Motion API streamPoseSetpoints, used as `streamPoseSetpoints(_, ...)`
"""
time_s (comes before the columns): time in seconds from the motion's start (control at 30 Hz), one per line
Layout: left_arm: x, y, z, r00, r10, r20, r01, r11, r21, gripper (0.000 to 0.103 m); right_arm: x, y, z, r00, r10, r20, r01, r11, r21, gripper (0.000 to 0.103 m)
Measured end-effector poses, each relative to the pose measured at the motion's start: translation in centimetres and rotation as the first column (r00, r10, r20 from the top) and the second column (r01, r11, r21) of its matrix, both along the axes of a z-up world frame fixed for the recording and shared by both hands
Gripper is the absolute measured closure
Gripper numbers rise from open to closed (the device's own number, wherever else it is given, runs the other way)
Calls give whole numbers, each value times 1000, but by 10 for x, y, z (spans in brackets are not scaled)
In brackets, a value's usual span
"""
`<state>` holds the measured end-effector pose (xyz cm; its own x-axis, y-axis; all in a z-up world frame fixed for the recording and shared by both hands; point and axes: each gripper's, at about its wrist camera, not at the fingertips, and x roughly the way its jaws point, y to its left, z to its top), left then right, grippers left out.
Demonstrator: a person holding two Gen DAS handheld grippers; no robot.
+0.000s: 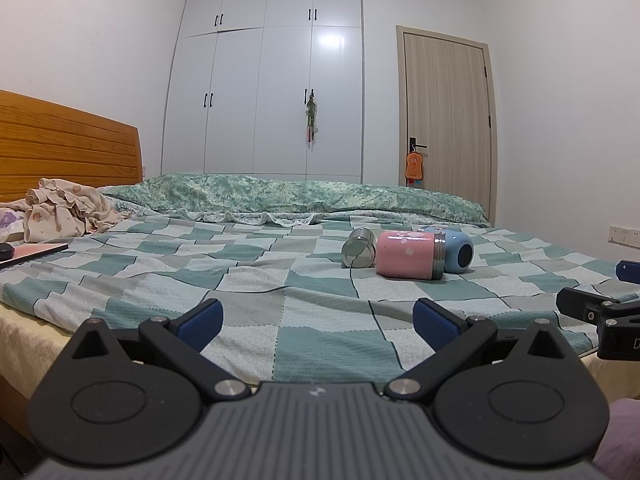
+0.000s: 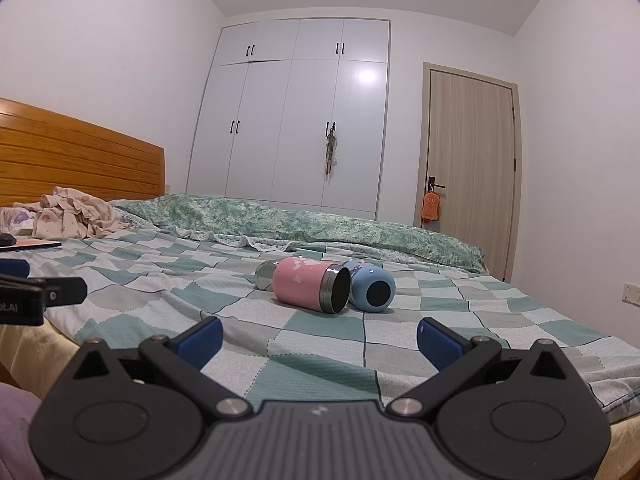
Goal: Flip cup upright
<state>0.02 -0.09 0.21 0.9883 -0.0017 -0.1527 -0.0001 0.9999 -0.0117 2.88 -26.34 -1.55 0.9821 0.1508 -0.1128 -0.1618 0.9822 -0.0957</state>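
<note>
A checked blanket (image 1: 248, 280) is covering the bed, and everything here is lying on it. A green quilt (image 2: 320, 228) is stretching along the blanket's far edge, and crumpled clothes (image 1: 68, 212) are sitting at its far left. Near the blanket's middle, the pink cup (image 2: 308, 288) is lying on its side, its open mouth facing right; a blue cup (image 2: 374, 286) is touching it on the right and a steel cup (image 1: 357, 249) is lying just left. The left gripper (image 1: 318, 316) and right gripper (image 2: 320, 336) are hovering over the blanket's near edge, fingers spread wide, holding nothing, well short of the pink cup.
</note>
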Motion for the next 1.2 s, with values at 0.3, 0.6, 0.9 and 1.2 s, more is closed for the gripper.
streamPoseSetpoints(0.3, 0, 0, 0, 1000, 0, 1, 0, 1000, -1, 0, 0, 0, 0, 1000, 0, 0, 0, 1000, 0, 0)
streamPoseSetpoints(0.6, 0, 0, 0, 1000, 0, 2, 0, 1000, -2, 0, 0, 1, 0, 1000, 1, 0, -1, 1000, -1, 0)
streamPoseSetpoints(0.9, 0, 0, 0, 1000, 1, 3, -1, 1000, -2, 0, 1, 1, -1, 1000, 3, 3, -3, 1000, -6, 0)
streamPoseSetpoints(1.2, 10, -8, 9, 999, -10, -32, 11, 999, 30, 0, 2, 2, 9, 999, 40, -26, -41, 999, -29, 0)
